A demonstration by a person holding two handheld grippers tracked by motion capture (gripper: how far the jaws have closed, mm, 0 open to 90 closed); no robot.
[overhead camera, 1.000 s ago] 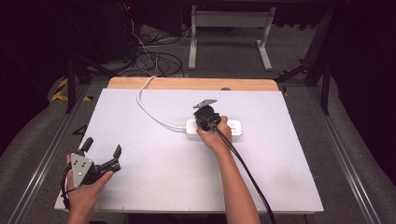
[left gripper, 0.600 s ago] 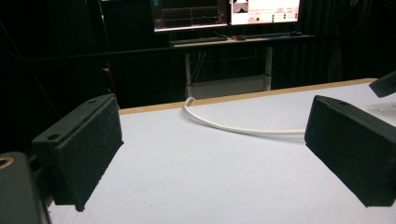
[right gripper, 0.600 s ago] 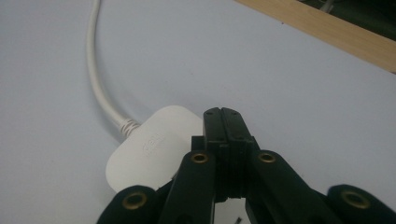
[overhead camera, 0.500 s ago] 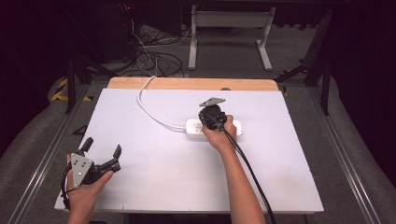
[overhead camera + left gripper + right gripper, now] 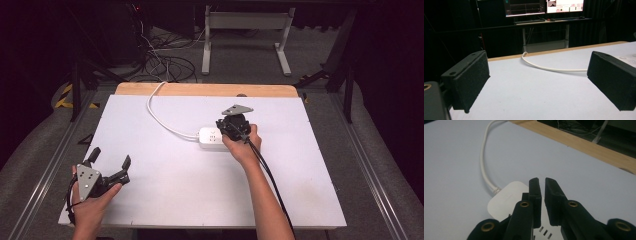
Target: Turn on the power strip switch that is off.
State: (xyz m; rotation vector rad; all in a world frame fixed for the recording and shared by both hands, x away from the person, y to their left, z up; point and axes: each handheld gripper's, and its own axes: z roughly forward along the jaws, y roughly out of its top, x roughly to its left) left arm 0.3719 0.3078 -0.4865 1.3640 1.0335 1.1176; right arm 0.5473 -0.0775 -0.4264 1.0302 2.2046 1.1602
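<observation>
A white power strip (image 5: 210, 139) lies near the middle of the white table (image 5: 175, 195), and its white cable (image 5: 159, 116) curves off to the far edge. My right gripper (image 5: 231, 126) hovers over the strip's right part. In the right gripper view its jaws (image 5: 541, 180) stand almost together with only a thin slit and nothing between them, above the strip (image 5: 505, 201) and its cable (image 5: 484, 162). My left gripper (image 5: 111, 156) rests open at the near left corner. Between its wide-spread jaws (image 5: 539, 82) I see bare table, the cable (image 5: 549, 68) and an end of the strip (image 5: 627, 58).
A wooden strip (image 5: 200, 90) borders the table's far edge. Beyond it are floor cables (image 5: 165, 62) and a white stand frame (image 5: 245, 30). Monitors (image 5: 544, 6) sit on a desk in the dark background. Metal rails (image 5: 45, 170) run along both sides of the table.
My right gripper has shifted a little to the right over the power strip. The left gripper has stayed put, open.
</observation>
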